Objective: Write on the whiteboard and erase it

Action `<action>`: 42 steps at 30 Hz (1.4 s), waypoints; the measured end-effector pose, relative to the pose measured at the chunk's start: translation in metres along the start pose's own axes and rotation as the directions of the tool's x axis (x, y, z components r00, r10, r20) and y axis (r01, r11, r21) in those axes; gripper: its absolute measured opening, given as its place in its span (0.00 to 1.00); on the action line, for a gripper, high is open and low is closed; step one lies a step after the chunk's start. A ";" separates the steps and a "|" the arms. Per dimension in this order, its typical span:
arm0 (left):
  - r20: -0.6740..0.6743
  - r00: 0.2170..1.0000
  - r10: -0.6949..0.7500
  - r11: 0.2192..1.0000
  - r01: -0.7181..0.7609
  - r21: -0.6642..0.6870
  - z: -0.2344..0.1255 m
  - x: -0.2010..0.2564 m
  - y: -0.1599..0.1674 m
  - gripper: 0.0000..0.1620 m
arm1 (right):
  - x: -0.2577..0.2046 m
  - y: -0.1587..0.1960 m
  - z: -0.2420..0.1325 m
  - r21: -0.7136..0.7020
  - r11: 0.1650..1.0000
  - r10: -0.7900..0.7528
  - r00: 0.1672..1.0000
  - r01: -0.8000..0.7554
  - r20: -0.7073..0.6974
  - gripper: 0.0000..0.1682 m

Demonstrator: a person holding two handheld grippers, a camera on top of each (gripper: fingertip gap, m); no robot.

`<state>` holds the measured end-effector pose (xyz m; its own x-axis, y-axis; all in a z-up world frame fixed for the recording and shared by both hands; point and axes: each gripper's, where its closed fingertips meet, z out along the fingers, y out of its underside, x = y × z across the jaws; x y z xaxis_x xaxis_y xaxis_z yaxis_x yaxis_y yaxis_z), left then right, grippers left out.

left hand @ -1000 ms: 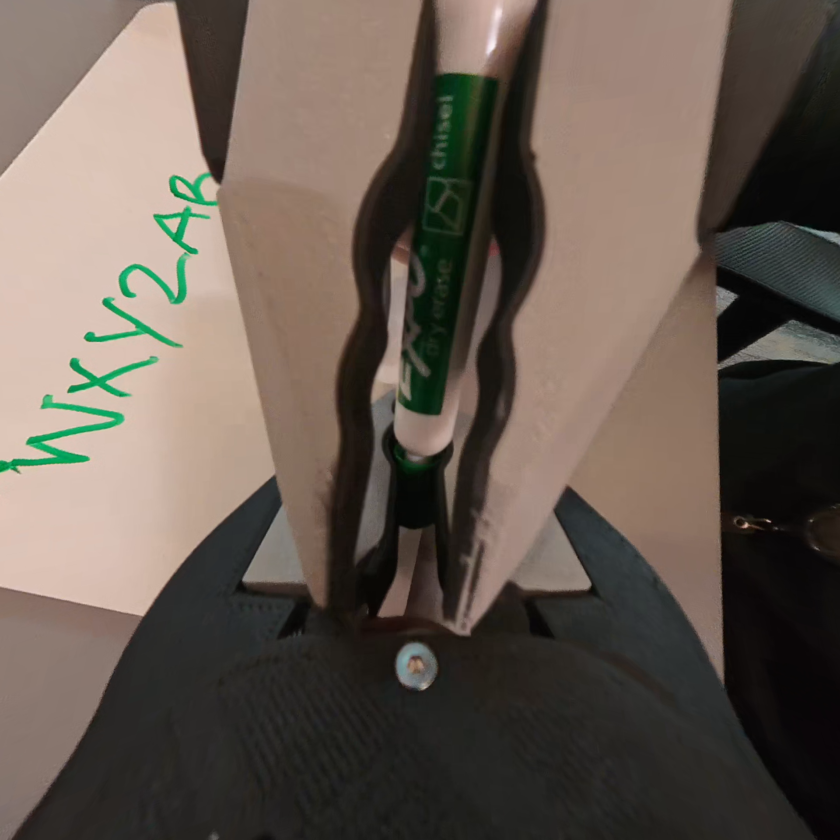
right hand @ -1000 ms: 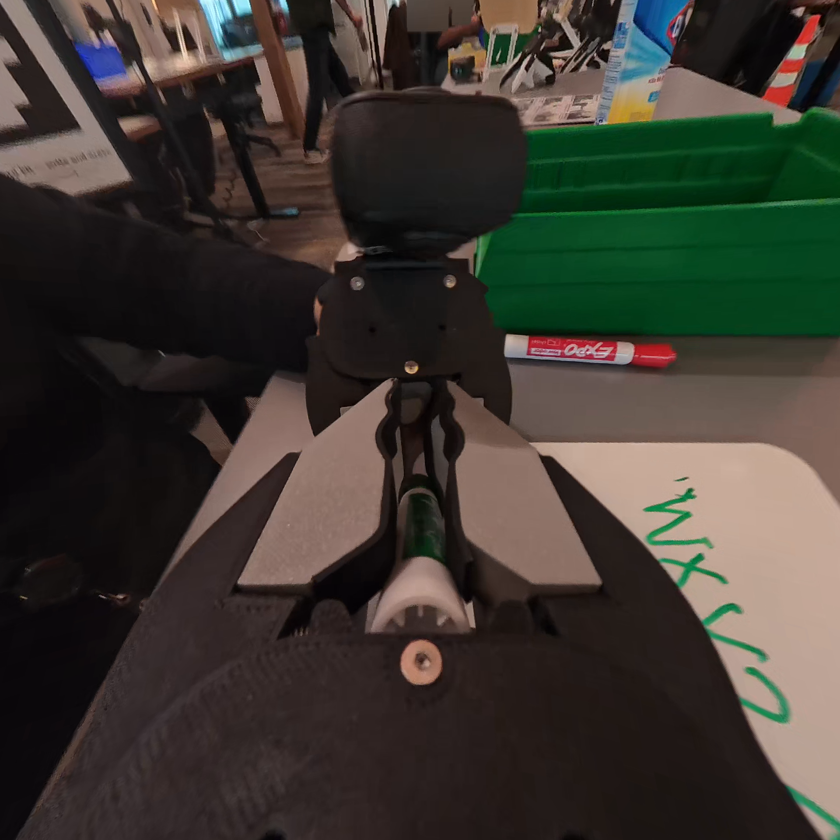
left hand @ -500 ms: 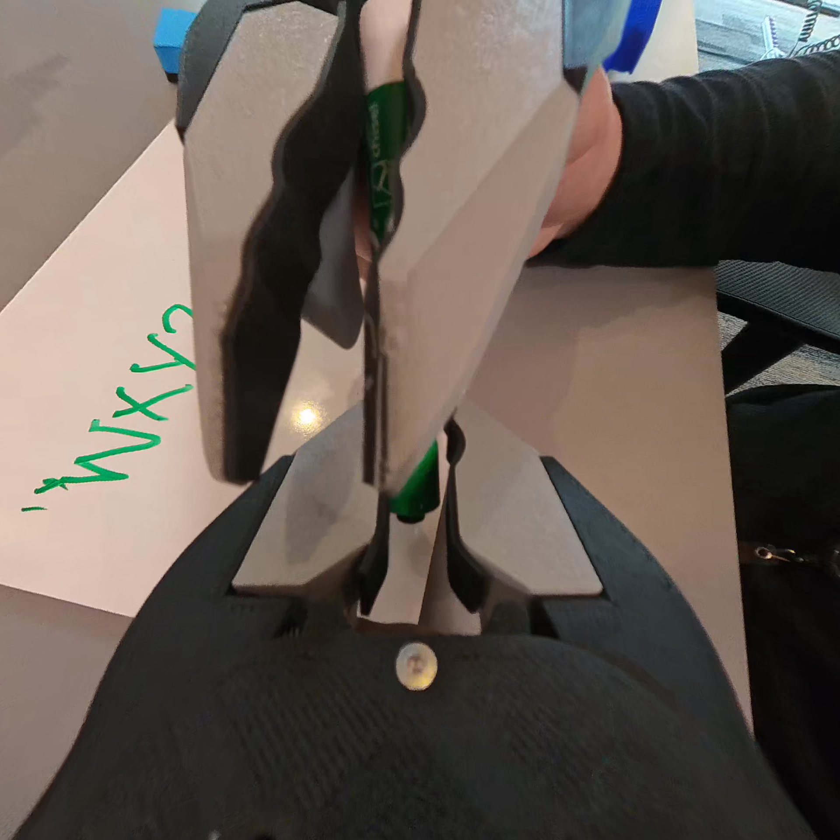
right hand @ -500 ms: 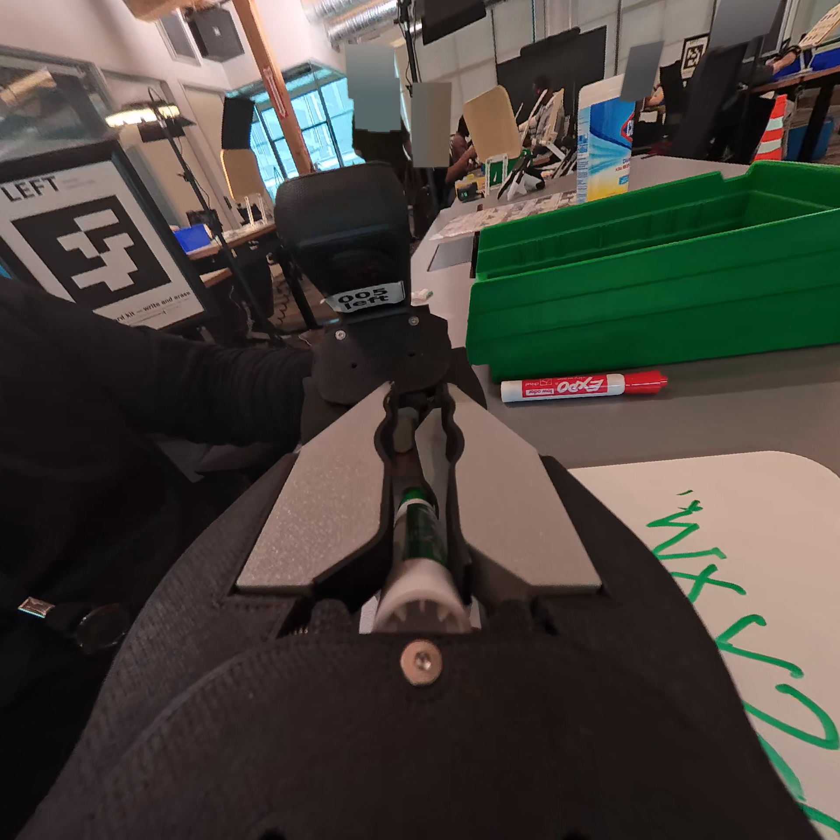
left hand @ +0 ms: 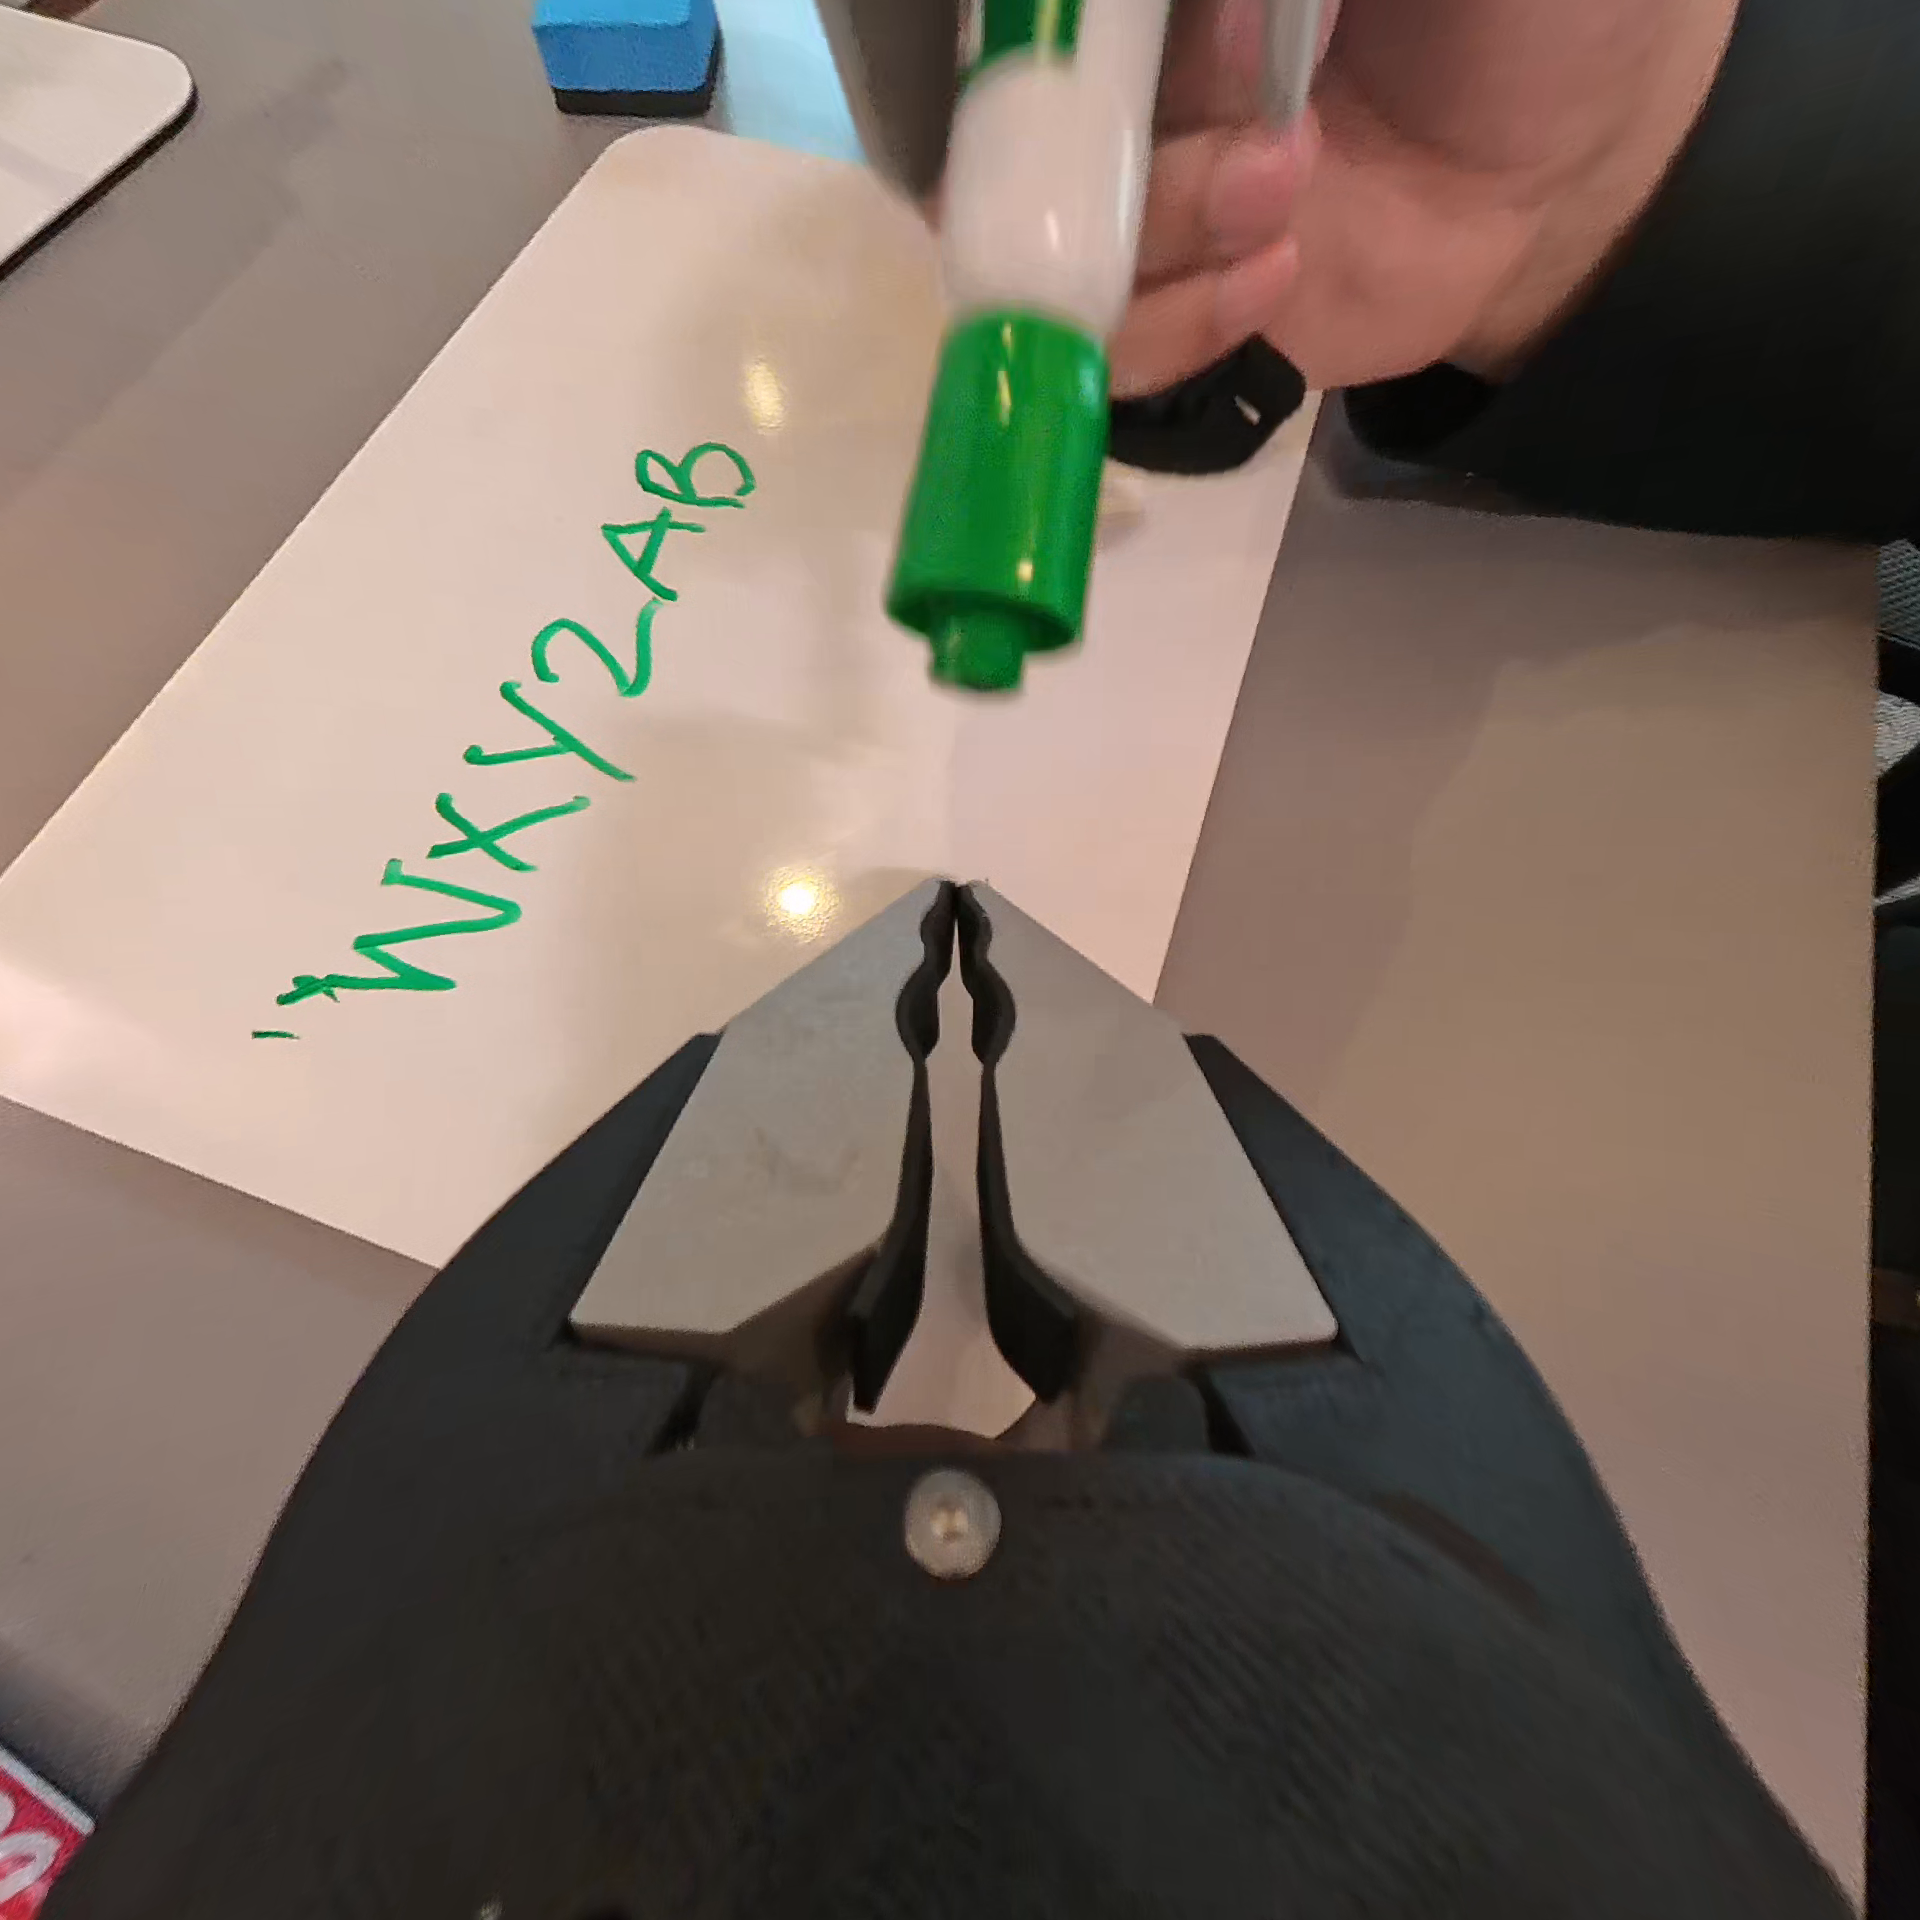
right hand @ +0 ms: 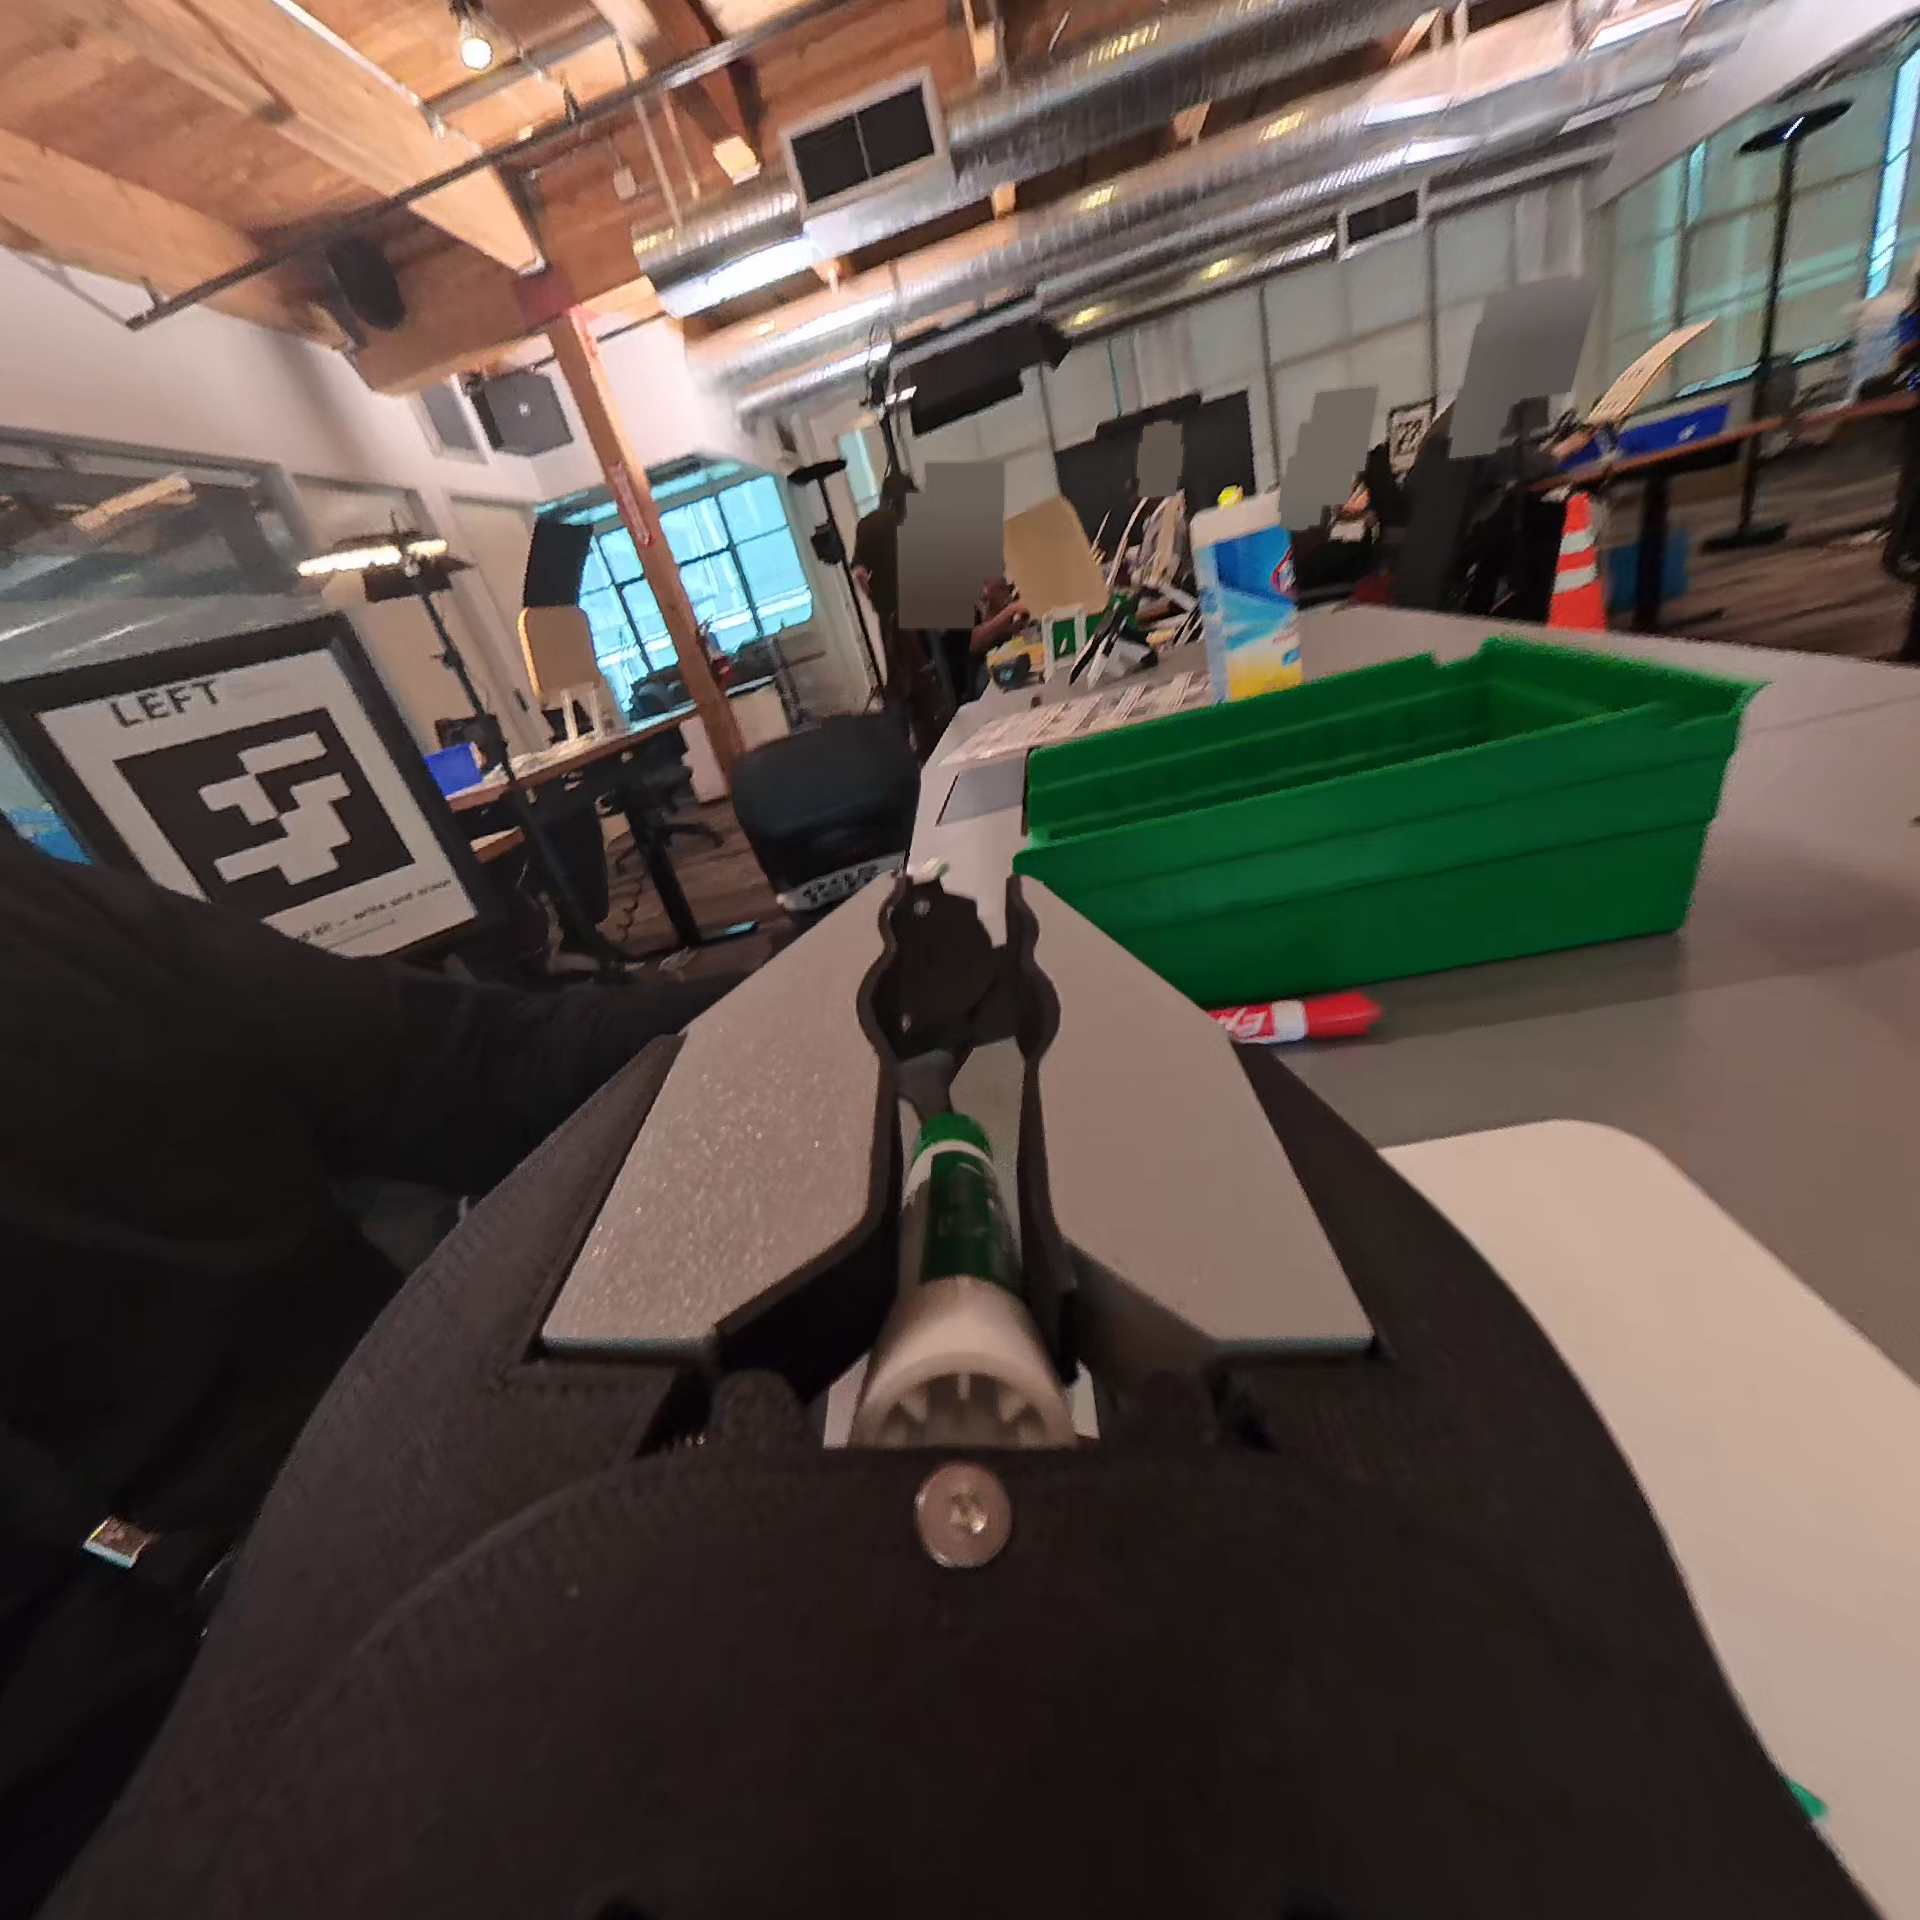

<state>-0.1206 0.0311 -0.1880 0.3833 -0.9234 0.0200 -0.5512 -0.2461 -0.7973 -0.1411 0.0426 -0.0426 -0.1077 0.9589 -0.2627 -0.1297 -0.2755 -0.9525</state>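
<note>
The whiteboard (left hand: 260,727) lies flat on the grey table and bears a line of green letters (left hand: 540,758). My left gripper (left hand: 956,891) is shut and empty, low over the board's near edge. My right gripper (right hand: 956,896) is shut on the green marker (right hand: 961,1236), which lies lengthwise between its fingers. In the left wrist view the marker (left hand: 1003,488) hangs above the board with its green cap on, pointing down at me. A hand (left hand: 1403,208) holds that gripper. The board's corner shows in the right wrist view (right hand: 1662,1351).
A blue eraser (left hand: 623,47) sits beyond the board's far end. Stacked green bins (right hand: 1351,862) stand on the table, with a red marker (right hand: 1299,1020) lying in front of them and a wipes canister (right hand: 1247,613) behind. A white pad (left hand: 73,114) lies at the far left. Some 15 cm of space lies between my two pairs of fingers.
My left gripper has let go of the marker's cap end, drawn back and closed empty. My right gripper has lifted and tilted up with the capped marker.
</note>
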 end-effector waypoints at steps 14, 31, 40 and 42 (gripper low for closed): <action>-0.026 0.999 0.021 0.999 -0.020 0.048 -0.003 0.008 -0.010 0.00 | -0.017 0.024 0.031 -0.168 0.972 -0.169 0.986 0.166 -0.001 0.08; 0.024 0.990 0.138 0.990 -0.139 0.002 0.002 0.006 -0.004 0.00 | -0.011 0.016 0.017 -0.205 0.958 -0.217 0.975 0.201 -0.057 0.08; 0.058 0.981 0.188 0.980 -0.183 -0.076 0.010 0.003 0.008 0.00 | -0.005 0.042 0.026 -0.245 0.961 -0.150 0.987 0.131 -0.063 0.07; 0.051 0.983 0.178 0.984 -0.178 0.002 0.004 0.007 -0.004 0.00 | -0.005 0.036 0.029 -0.209 0.971 -0.129 0.991 0.116 -0.047 0.08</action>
<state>-0.1128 0.0267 -0.1876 0.3165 -0.9362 -0.1531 -0.6094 -0.0770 -0.7891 -0.1736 0.0260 -0.0708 -0.0440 0.9885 -0.1448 0.0677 -0.1416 -0.9876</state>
